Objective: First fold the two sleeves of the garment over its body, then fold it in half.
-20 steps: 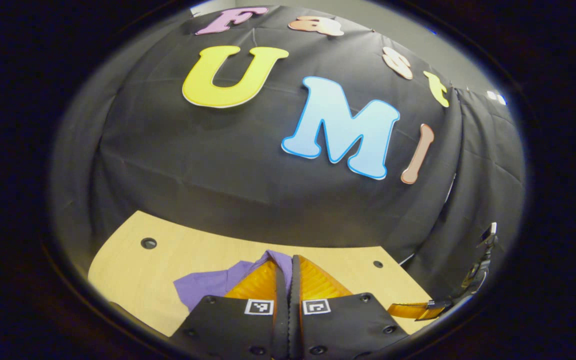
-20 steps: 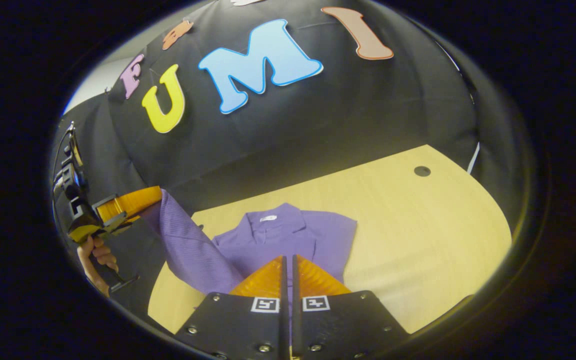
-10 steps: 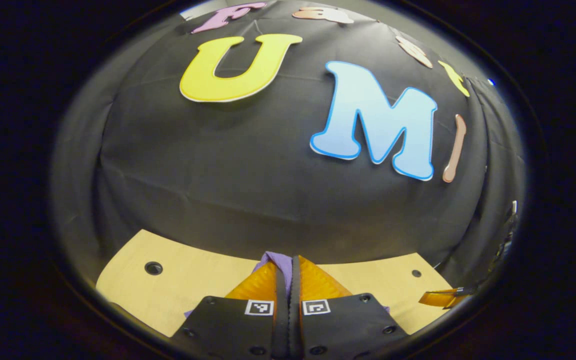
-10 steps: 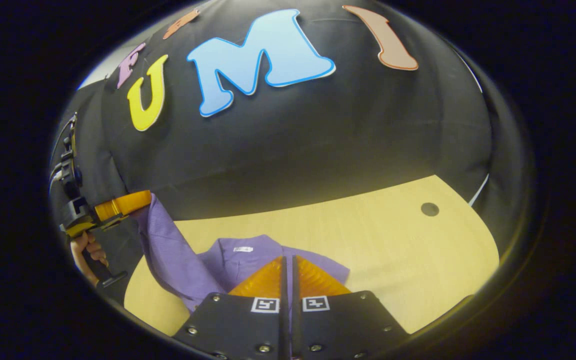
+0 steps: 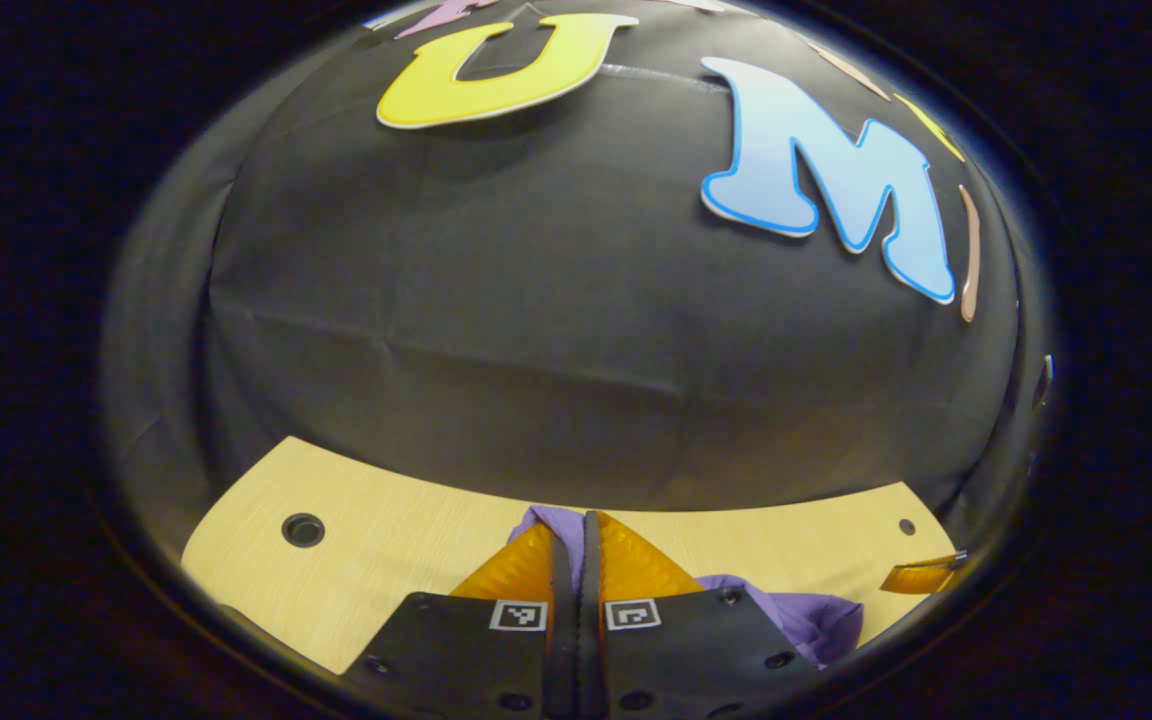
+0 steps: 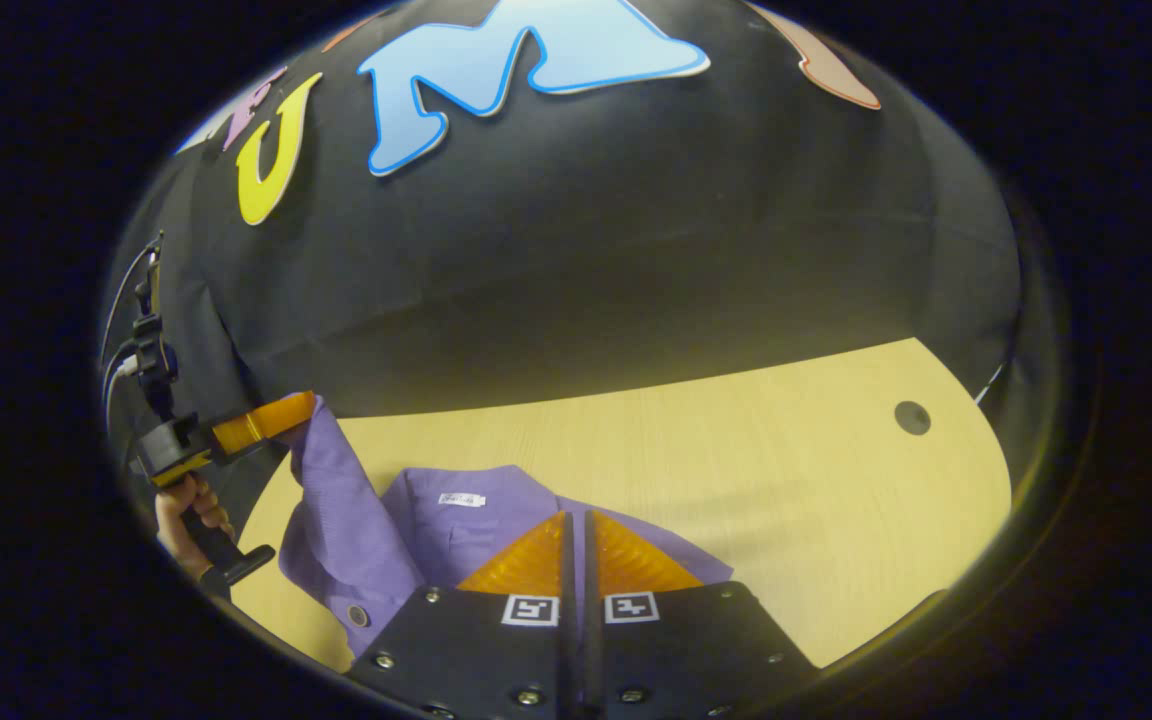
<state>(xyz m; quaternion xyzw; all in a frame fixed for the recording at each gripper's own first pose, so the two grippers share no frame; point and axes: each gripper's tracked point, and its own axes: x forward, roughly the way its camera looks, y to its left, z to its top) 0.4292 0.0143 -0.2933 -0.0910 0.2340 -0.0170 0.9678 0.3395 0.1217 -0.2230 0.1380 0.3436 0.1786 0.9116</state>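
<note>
Left gripper is closed w/ purple shirt cloth pinched between its fingers. Right gripper is closed too, shirt cloth between its fingers; the collar lies just beyond the tips, on the table.

No readable text appears on any object. A small white tag sits inside the collar of the purple garment, its print too small to make out. Square black-and-white coded markers sit on the gripper bodies, bearing no letters.
</note>
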